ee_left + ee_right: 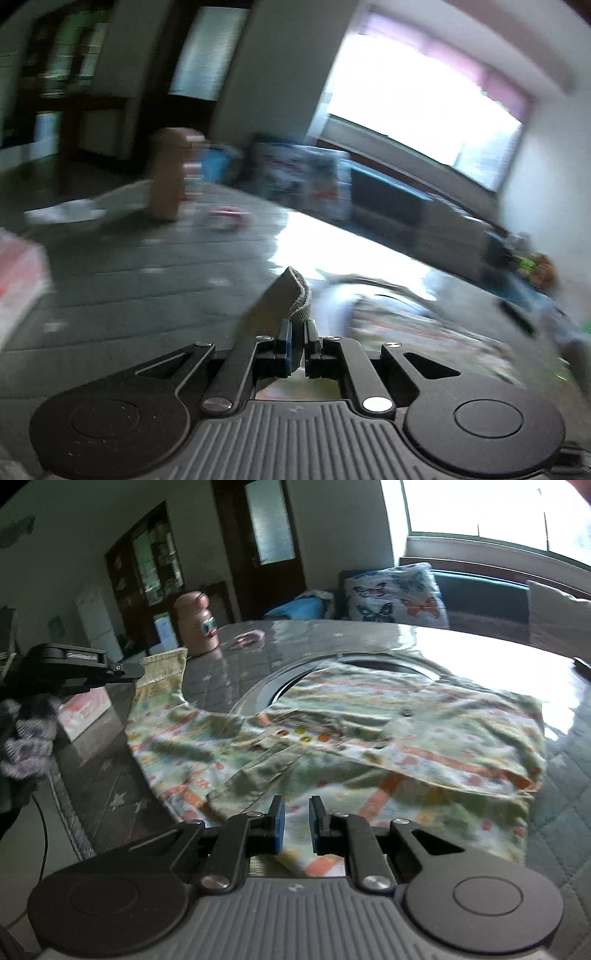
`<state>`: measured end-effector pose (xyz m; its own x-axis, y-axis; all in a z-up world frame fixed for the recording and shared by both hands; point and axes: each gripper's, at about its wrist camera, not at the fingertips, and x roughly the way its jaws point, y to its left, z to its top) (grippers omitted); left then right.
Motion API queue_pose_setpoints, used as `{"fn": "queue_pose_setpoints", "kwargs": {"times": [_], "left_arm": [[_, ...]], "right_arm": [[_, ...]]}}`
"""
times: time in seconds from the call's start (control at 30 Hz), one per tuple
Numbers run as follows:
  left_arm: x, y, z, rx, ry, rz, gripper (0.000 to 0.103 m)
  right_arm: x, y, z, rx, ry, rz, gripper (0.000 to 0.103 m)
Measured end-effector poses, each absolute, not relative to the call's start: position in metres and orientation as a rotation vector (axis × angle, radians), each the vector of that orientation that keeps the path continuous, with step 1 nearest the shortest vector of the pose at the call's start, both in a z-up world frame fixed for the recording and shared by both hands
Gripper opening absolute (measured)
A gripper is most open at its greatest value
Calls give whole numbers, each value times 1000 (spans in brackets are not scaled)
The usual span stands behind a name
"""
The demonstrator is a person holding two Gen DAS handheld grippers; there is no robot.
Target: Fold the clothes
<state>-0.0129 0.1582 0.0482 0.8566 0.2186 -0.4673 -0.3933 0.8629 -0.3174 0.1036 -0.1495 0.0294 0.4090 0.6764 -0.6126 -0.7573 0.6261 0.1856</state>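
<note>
A patterned green, white and orange shirt (pixel 369 731) lies spread on the grey quilted table (pixel 229 672). My left gripper (pixel 297 334) is shut on a sleeve cuff (pixel 291 299) and holds it up off the table; in the right wrist view the same gripper (pixel 129 672) shows at the left with the sleeve (pixel 164 672) stretched from it. My right gripper (pixel 295 812) is open and empty just above the shirt's near edge. The left wrist view is motion-blurred.
A round metal ring (pixel 280 675) is set in the table under the shirt. A pink bottle-shaped toy (pixel 195 624) and a small pink item (pixel 247 638) stand at the far side. A butterfly cushion (pixel 395 594) lies on a bench behind. A red-white box (pixel 85 712) sits left.
</note>
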Motion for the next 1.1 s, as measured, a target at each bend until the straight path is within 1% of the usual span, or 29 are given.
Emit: {"fn": "queue_pose_setpoints", "kwargs": {"times": [0.23, 0.47, 0.6, 0.73, 0.77, 0.83, 0.87, 0.9, 0.93, 0.97, 1.0, 1.1], "left_arm": [[21, 85, 52, -380, 481, 64, 6], [41, 12, 29, -296, 581, -137, 6], [40, -10, 13, -230, 639, -197, 7], [35, -14, 7, -200, 658, -229, 9], [35, -11, 6, -199, 660, -234, 11], [34, -5, 7, -195, 659, -238, 23], [31, -2, 8, -186, 649, -232, 35], [31, 2, 8, -179, 640, -222, 40], [30, 8, 9, -176, 633, -208, 41], [28, 13, 10, -174, 625, -193, 43], [26, 18, 11, -171, 617, -178, 48], [19, 41, 15, -175, 587, -107, 55]], "right_arm": [[120, -187, 37, -14, 704, 821, 14], [136, -214, 37, 111, 732, 773, 15], [142, -213, 30, 150, 760, 775, 16], [146, -202, 22, 157, 797, 800, 18], [147, -198, 20, 157, 805, 806, 19], [149, -189, 16, 152, 820, 811, 24], [150, -185, 15, 149, 826, 812, 24], [151, -181, 13, 143, 831, 813, 24], [151, -178, 11, 135, 835, 812, 24], [150, -174, 9, 124, 839, 811, 24], [151, -171, 7, 115, 844, 808, 24], [152, -165, 1, 107, 862, 792, 24]]}}
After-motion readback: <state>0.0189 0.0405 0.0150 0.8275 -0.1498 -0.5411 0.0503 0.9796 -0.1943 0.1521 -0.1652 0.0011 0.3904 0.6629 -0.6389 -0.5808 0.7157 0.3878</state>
